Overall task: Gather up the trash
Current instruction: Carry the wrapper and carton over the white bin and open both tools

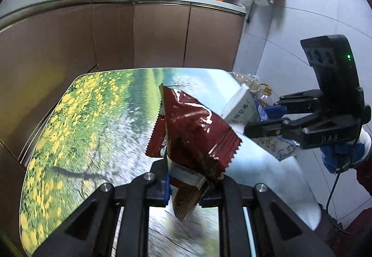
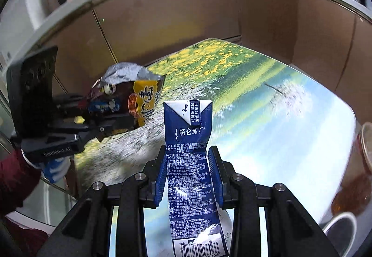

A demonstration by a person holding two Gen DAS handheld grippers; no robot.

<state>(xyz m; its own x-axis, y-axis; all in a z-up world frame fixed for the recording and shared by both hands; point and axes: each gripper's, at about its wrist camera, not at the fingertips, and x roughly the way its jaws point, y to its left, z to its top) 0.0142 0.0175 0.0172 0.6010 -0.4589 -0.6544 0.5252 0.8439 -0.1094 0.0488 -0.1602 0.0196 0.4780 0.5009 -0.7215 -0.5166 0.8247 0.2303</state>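
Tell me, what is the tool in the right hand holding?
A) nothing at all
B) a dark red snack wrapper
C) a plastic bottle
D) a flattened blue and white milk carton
D: in the right wrist view the right tool has its blue pads pressed on either side of a squashed blue and white milk carton, lifted above the table.

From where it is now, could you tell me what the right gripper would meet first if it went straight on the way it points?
Probably the table. The right gripper, shut on the blue milk carton, points down over the flower-print top, and nothing else shows ahead of the carton; depth is hard to judge through the fisheye.
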